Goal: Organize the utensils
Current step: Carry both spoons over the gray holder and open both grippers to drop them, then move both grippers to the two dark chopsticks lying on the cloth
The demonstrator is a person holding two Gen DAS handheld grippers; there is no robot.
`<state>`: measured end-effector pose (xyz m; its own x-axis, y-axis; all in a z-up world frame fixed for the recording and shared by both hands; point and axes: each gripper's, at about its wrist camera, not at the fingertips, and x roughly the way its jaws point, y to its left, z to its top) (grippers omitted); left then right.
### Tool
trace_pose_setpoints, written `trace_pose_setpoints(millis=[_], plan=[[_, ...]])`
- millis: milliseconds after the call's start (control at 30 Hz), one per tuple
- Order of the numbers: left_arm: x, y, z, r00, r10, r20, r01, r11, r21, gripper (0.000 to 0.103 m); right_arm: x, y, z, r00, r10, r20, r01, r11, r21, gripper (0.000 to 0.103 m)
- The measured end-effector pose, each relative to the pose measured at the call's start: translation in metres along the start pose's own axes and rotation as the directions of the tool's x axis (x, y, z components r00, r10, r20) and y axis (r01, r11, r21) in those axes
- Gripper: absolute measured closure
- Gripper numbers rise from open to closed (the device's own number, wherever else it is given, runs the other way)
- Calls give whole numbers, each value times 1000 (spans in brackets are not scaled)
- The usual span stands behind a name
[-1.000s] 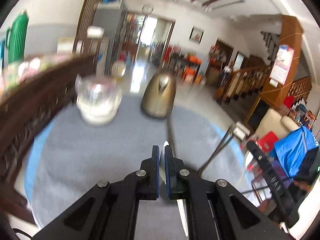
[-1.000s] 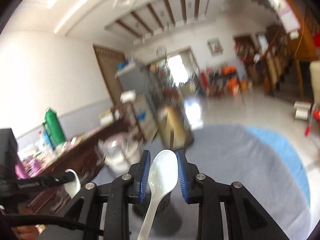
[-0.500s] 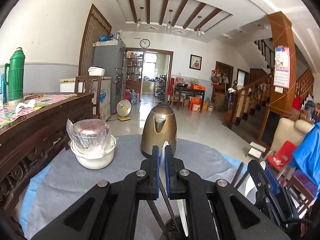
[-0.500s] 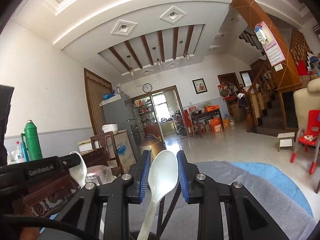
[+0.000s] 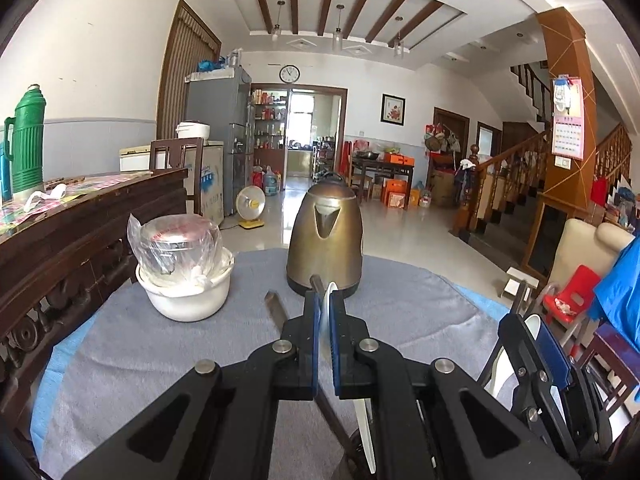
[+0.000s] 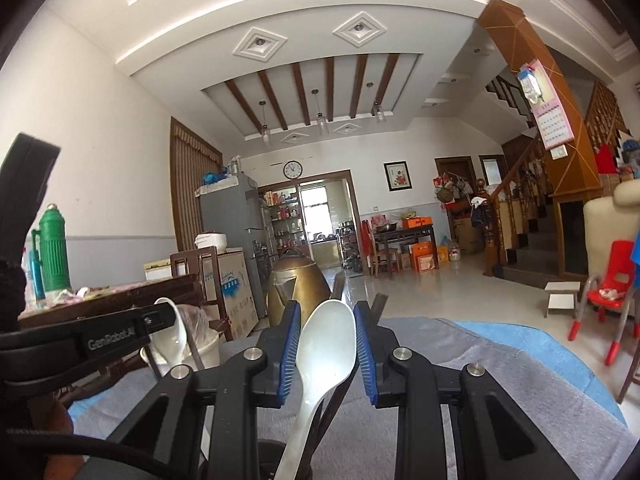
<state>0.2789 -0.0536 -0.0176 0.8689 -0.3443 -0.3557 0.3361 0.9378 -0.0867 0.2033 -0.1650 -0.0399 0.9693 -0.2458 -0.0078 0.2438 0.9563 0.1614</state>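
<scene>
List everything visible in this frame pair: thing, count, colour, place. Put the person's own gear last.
white spoon: two, white; one edge-on in the left gripper, one in the right gripper
kettle: one, brass-coloured, far on the table
bowl: one, white, left of the kettle, plastic-wrapped container inside
chopsticks: dark, sticking up behind the grippers; count unclear
table cloth: one, grey over blue
thermos: one, green, on the wooden sideboard at left
left gripper: black, blue fingers, shut on its spoon
right gripper: black, blue fingers either side of its spoon
</scene>
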Motion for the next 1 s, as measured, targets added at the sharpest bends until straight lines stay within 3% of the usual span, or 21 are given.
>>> trace_pose_setpoints(millis=[300,600,767,900,1000], plan=[[-9,2,-1,997,-80,-10,80,997,4,98,0,-7,-14,997,26,-69,-28,999,-25,72],[-40,21,14,996,-88,22,89,993,-75,95,-19,-18,-1,993,52,-103,-50,998,25,72],[-76,35,4,999,-30,31,33,994,-107,42,-45,-38,16,995,34,-90,-30,998,47,72],[-88,50,-26,996,-32,-82,19,989,-148,38,-56,-66,17,978,17,-207,-5,998,62,72],[-83,55,-61,974,-59,-219,17,982,-187,38,-59,-86,4,944,47,-326,-18,996,90,72]])
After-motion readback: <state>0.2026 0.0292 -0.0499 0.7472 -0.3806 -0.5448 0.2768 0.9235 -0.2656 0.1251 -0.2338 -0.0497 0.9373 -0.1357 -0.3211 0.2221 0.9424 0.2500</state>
